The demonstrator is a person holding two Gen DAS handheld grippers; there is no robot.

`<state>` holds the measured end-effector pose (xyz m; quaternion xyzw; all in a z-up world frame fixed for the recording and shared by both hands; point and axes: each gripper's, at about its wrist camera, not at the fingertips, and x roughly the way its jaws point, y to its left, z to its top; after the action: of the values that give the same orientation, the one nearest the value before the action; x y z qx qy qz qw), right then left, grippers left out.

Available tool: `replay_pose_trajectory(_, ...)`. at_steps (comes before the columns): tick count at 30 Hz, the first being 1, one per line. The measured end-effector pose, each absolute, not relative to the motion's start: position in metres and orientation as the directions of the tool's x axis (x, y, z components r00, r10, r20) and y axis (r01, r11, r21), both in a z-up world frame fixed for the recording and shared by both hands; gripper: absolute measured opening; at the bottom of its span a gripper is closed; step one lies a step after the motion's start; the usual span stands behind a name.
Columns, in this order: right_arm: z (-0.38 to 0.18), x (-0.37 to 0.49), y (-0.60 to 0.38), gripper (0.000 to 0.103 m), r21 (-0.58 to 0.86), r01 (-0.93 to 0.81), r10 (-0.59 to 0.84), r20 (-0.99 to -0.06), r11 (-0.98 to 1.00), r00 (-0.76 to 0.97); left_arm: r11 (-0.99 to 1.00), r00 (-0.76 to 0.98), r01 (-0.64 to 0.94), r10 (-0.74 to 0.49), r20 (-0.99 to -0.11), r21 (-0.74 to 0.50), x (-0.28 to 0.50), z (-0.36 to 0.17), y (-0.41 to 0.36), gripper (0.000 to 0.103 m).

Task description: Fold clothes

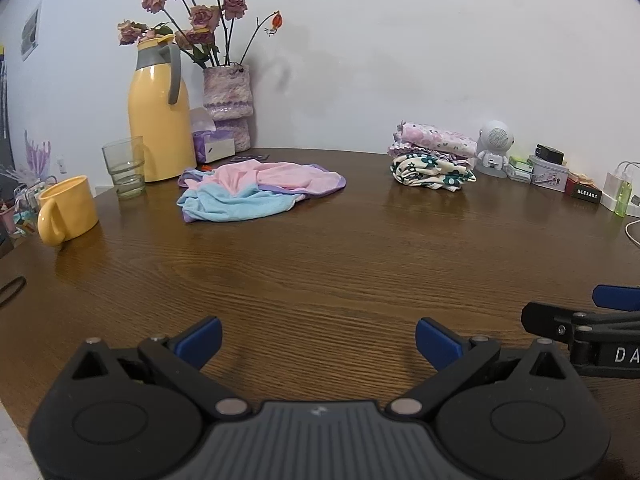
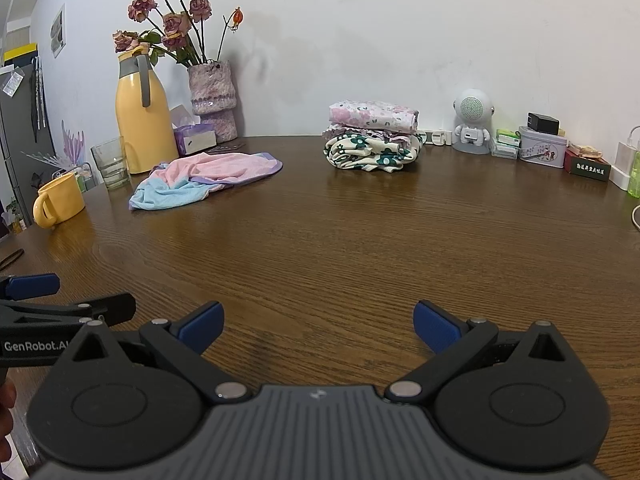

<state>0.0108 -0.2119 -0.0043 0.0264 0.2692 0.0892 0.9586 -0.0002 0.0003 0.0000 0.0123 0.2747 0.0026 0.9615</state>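
A crumpled pink, light-blue and purple garment (image 1: 256, 190) (image 2: 204, 182) lies unfolded on the brown wooden table (image 1: 320, 264) at the back left. A stack of folded floral clothes (image 1: 434, 158) (image 2: 374, 136) sits at the back near the wall. My left gripper (image 1: 318, 340) hovers open over the near table edge, nothing between its blue pads. My right gripper (image 2: 318, 326) is open too, beside the left one and equally far from the garment. Each gripper shows at the edge of the other's view: the right gripper (image 1: 612, 304), the left gripper (image 2: 36, 296).
A yellow jug (image 1: 160, 116), a glass (image 1: 126, 168), a yellow mug (image 1: 68, 210) and a vase of dried roses (image 1: 226, 100) crowd the back left. A white robot-shaped speaker (image 2: 472, 122), tins, boxes and a charger line the back right. Bare wood lies between grippers and clothes.
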Motion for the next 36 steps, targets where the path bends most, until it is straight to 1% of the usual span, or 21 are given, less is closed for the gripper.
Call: replay_pose_trajectory(36,-0.0053,0.011,-0.2114,0.103,0.101,-0.156,0.186,-0.513,0.983,0.838,1.0,0.852,-0.001,0.017,-0.524,0.03,-0.0006,-0.0017,0.0035,0.103)
